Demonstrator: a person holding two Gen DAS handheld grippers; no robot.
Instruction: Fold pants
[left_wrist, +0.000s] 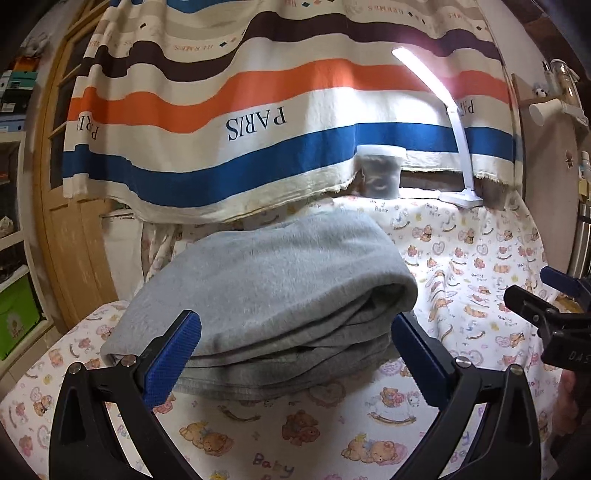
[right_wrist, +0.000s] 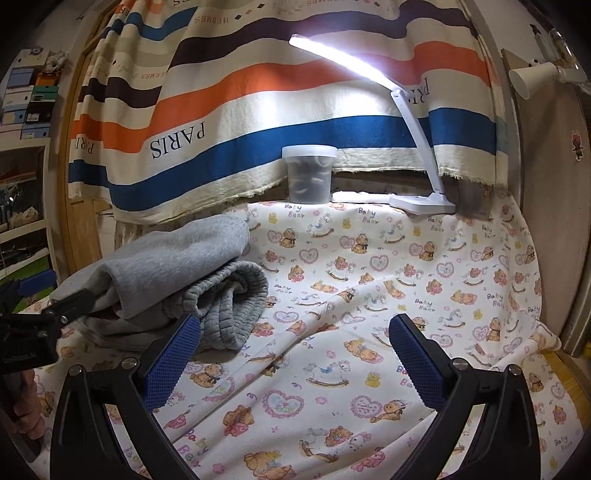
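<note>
The grey pants (left_wrist: 273, 295) lie folded in a thick stack on the bear-print cloth (left_wrist: 480, 266). My left gripper (left_wrist: 295, 354) is open, its blue pads either side of the stack's near edge, holding nothing. In the right wrist view the pants (right_wrist: 173, 280) lie at the left, ribbed waistband facing me. My right gripper (right_wrist: 295, 354) is open and empty over the cloth (right_wrist: 369, 295), to the right of the pants. The left gripper (right_wrist: 55, 310) shows at that view's left edge against the stack; the right gripper (left_wrist: 546, 306) shows at the left wrist view's right edge.
A lit white desk lamp (right_wrist: 417, 199) and a lidded plastic tub (right_wrist: 310, 173) stand at the back of the table under a striped hanging cloth (right_wrist: 258, 110). Shelves with boxes (left_wrist: 14, 92) stand to the left. A wall with a white lamp (right_wrist: 532, 79) is at the right.
</note>
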